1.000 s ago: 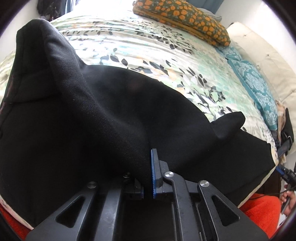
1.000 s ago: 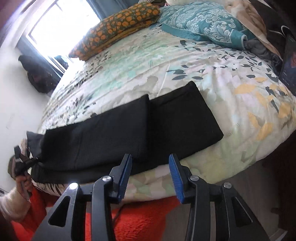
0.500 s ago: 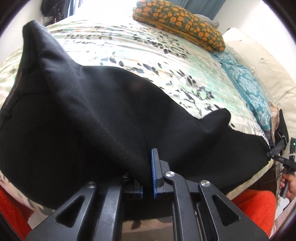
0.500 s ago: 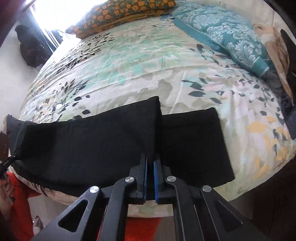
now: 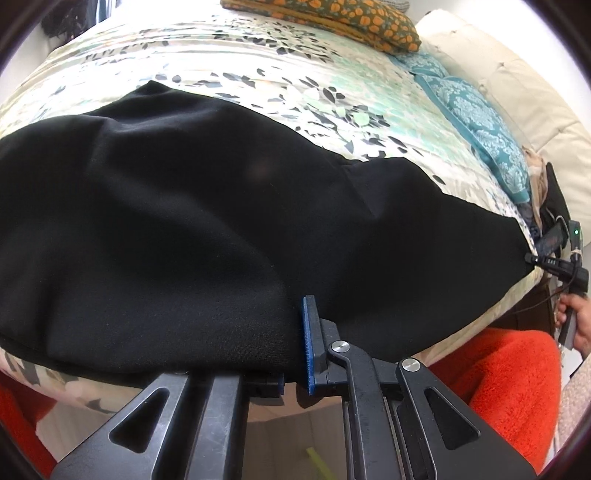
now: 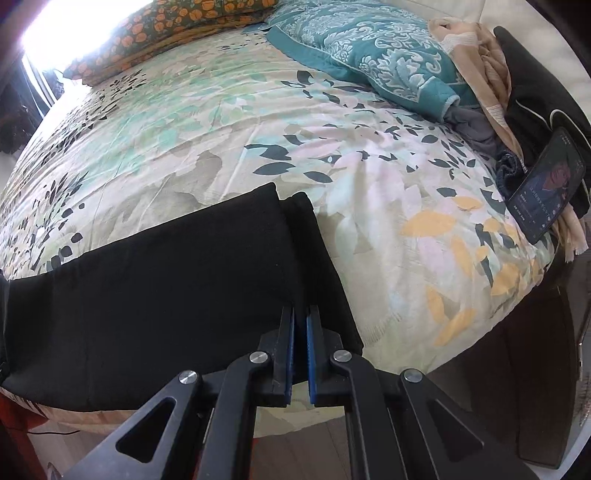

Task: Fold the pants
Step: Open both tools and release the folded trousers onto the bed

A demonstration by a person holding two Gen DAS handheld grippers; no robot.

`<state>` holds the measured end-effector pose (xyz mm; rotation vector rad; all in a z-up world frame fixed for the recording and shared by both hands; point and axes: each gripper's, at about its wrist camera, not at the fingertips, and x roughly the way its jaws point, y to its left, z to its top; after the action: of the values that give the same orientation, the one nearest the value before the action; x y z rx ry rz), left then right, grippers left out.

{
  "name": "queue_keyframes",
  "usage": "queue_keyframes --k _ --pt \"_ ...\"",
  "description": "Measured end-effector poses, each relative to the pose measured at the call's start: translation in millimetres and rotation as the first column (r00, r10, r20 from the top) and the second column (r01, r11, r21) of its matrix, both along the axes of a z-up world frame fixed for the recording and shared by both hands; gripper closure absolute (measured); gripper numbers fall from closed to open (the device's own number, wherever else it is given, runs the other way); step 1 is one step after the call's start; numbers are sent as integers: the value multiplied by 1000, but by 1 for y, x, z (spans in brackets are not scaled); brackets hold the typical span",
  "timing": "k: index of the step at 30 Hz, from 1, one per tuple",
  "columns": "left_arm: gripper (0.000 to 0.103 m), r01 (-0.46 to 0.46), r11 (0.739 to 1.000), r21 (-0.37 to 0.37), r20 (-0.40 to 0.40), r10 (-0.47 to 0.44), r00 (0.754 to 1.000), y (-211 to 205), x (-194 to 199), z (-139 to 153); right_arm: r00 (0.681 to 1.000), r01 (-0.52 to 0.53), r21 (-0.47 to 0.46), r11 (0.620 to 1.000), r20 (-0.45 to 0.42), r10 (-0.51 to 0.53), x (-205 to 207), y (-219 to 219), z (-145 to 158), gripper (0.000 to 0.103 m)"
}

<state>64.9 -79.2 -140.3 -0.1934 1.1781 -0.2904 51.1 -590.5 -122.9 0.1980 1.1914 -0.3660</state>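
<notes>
Left wrist view: left gripper (image 5: 293,349) clamped on a bunched fold of the black pants (image 5: 207,229) at the near edge of the bed (image 5: 229,55); only its right blue ribbed pad is visible, the other is buried under cloth. The pants spread away from the gripper to both sides, long axis running left to right along the bed's near edge, far end reaching the right gripper (image 5: 532,258), seen small at the right rim with a hand (image 5: 576,321) below it. Fabric is matte, soft, fleece-like, slightly domed where lifted. Red-orange shaggy rug (image 5: 517,373) below the bed. Right wrist view: right gripper (image 6: 300,350) with jaws drawn together on the near edge of the pants (image 6: 166,295), just where a narrower strip of cloth shows beyond a seam-like line; a thin sliver of black sits between the blue pads, so I judge it pinched, not empty. From here the garment runs off to the left, flat on the floral bedspread (image 6: 369,177), which is thin, printed with leaves, lightly creased. Teal patterned pillow (image 6: 373,55), orange-dotted pillow (image 6: 177,33) and a propped phone (image 6: 546,184) lie well apart from the pants. Judgement: each hand holds one end; the coming fold turns on bringing one end over along that left-right axis.
</notes>
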Motion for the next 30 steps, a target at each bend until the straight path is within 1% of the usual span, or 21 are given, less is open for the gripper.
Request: queue_keyframes --k 4,6,9,10,12,13,14,15,16,17,19,20,21,22,23,24,27,28,29,30 --pt "96 14 1000 -2 -10 -14 1000 3 -5 -3 1000 10 -38 999 -19 -11 -3 -2 -4 98" --pt "96 21 1000 0 -20 -21 1000 2 -1 -7 999 30 -17 999 -22 -30 -6 -7 -11 98" --pt "94 35 999 5 -31 -34 999 -3 3 -9 999 36 -32 999 -28 -37 -4 -4 -15 97" --pt "89 37 999 9 -35 -37 999 -6 7 -10 999 36 -39 999 -33 -37 -3 -3 -15 97" --pt "85 41 999 8 -43 -41 998 -7 10 -9 999 38 -50 998 -36 -40 -2 -1 -15 97" --pt "81 44 999 15 -42 -43 998 -5 7 -8 998 40 -52 998 -37 -42 -3 -1 -16 97" --pt "74 47 998 29 -40 -46 998 -5 5 -7 998 44 -52 998 -36 -46 -3 -1 -16 97" --pt "69 53 998 37 -38 -52 998 -4 3 -6 998 49 -54 997 -34 -51 -3 -1 -16 97" --pt "60 58 997 40 -39 -57 998 -2 1 -5 998 53 -58 997 -34 -55 -3 -1 -16 97" --pt "55 63 997 43 -38 -61 997 0 -2 -3 998 57 -62 996 -32 -59 -3 -1 -16 97" --pt "54 75 996 43 -37 -74 997 6 -8 0 998 62 -68 996 -26 -63 -3 0 -15 95" --pt "53 81 996 41 -35 -79 996 9 -10 3 998 64 -57 996 -10 -65 -4 0 -14 85" --pt "53 82 996 41 -30 -81 996 15 -13 6 998 71 -41 997 1 -71 -5 -1 -13 73" --pt "53 78 996 42 -22 -77 997 21 -14 10 997 78 -29 997 12 -78 -6 -1 -10 65" --pt "53 68 997 41 -11 -67 998 27 -15 14 996 81 -29 996 26 -81 -8 0 -5 51" --pt "53 53 998 35 2 -53 999 35 -14 17 996 81 -42 996 43 -79 -9 3 2 48" --pt "53 -13 1000 25 47 12 999 61 -2 23 995 39 -77 996 91 -31 -6 25 31 47" --pt "53 -38 999 34 67 36 997 69 3 25 994 13 -67 998 105 -6 -2 37 41 47" --pt "53 -73 995 66 92 67 994 77 8 27 992 -17 -42 999 124 22 3 51 51 45" --pt "53 -102 992 78 113 92 989 87 11 30 988 -55 -1 998 145 54 11 67 61 42"
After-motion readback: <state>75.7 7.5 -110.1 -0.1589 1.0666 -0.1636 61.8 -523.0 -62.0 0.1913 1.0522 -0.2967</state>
